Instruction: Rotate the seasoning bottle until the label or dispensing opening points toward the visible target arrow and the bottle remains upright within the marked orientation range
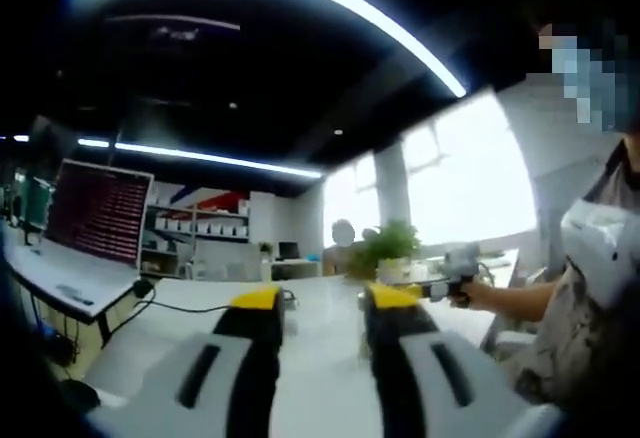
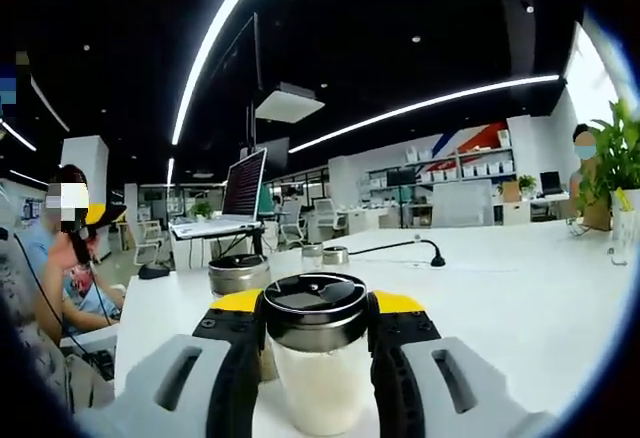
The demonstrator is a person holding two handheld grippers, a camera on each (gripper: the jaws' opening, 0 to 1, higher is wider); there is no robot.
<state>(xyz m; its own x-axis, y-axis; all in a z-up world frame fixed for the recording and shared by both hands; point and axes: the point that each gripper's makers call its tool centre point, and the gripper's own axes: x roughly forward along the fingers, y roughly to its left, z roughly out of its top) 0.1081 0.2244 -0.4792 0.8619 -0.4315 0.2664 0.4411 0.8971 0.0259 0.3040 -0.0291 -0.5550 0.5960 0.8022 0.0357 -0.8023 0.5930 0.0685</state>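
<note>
Bottle (image 2: 316,353) stood upright, clamped in your right gripper (image 2: 316,310); bare table (image 2: 520,298) toward 3 o'clock. Left gripper (image 1: 322,300) hovered parted, empty.

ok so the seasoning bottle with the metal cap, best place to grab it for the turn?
Grip the clear body just under the cap, coming in level from the side. The seasoning bottle stands upright on the white table, and its round straight wall fits between the right gripper's fingers, which already flank it there. Whether they are pressing on it I cannot tell. Gripping below the cap likely leaves the opening free.
</note>
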